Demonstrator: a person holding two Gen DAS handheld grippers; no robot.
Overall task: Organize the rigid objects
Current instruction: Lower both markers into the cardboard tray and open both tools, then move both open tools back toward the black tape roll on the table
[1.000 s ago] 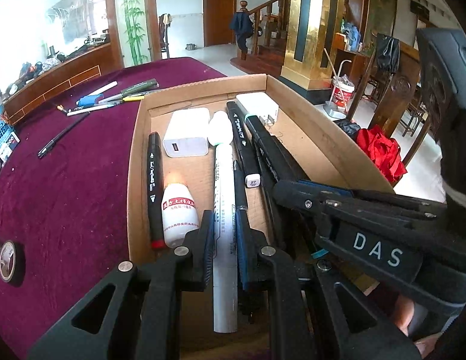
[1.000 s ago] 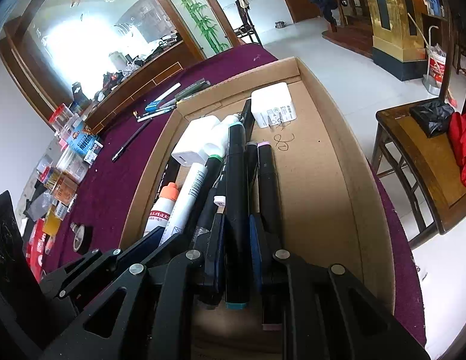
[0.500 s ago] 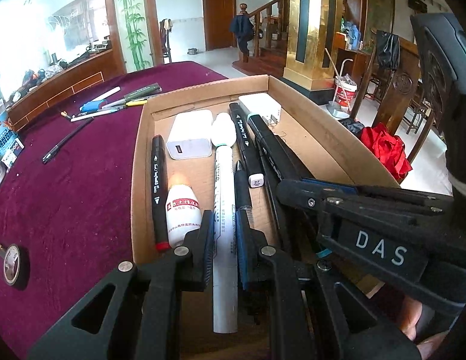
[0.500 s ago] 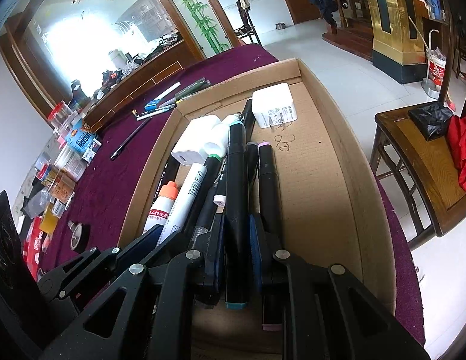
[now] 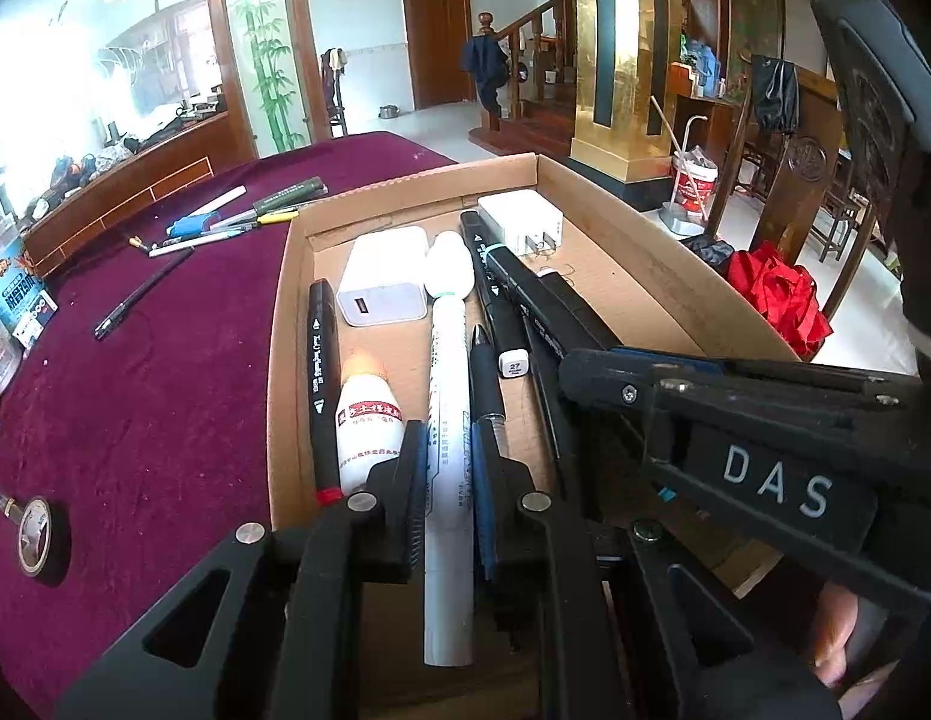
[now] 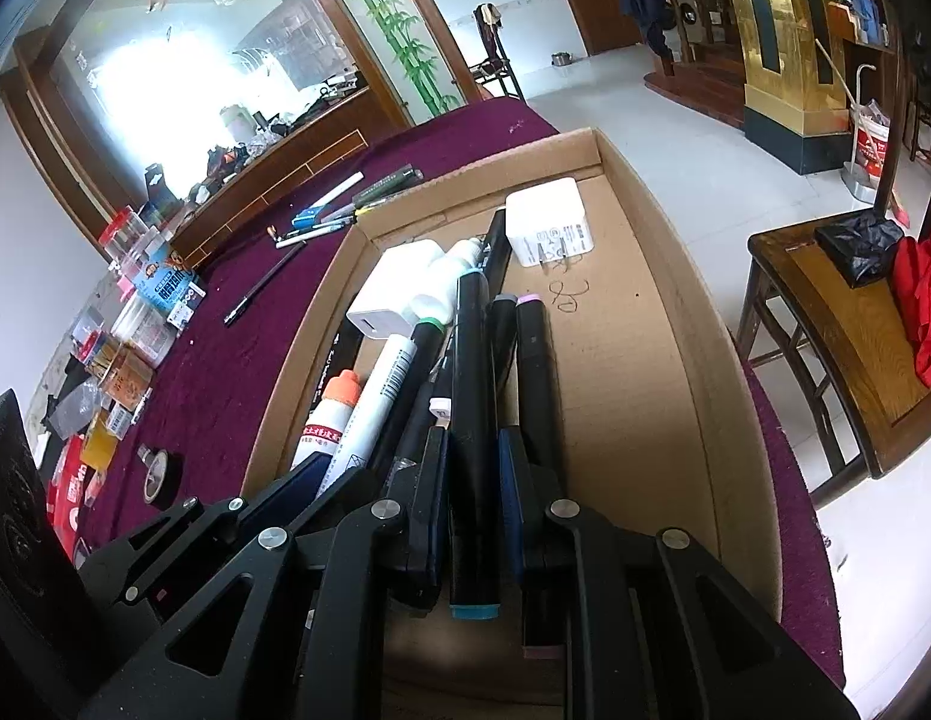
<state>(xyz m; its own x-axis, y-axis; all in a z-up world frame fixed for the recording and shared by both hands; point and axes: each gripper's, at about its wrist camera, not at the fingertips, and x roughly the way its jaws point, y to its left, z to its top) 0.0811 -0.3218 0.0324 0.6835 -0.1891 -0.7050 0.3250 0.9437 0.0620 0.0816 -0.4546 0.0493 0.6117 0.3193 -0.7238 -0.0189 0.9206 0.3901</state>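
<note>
Left gripper point(image 5: 447, 498) is pinching a white marker point(image 5: 447, 420) over the box point(image 5: 675, 276); right gripper point(image 6: 472, 498) is pinching a black marker point(image 6: 472, 396); both marker tails are running back between the fingers.

left gripper point(image 5: 446, 480): showing matte black angular links with triangular cut-outs, round silver pivot pins, dark blue pads on its fingers point(image 5: 486, 480).
right gripper point(image 6: 472, 483): wearing the same black frame and silver pins, carrying white "DAS" lettering on its side, seen from the left wrist.
hand point(image 5: 837, 648): showing bare fingertips only.
</note>
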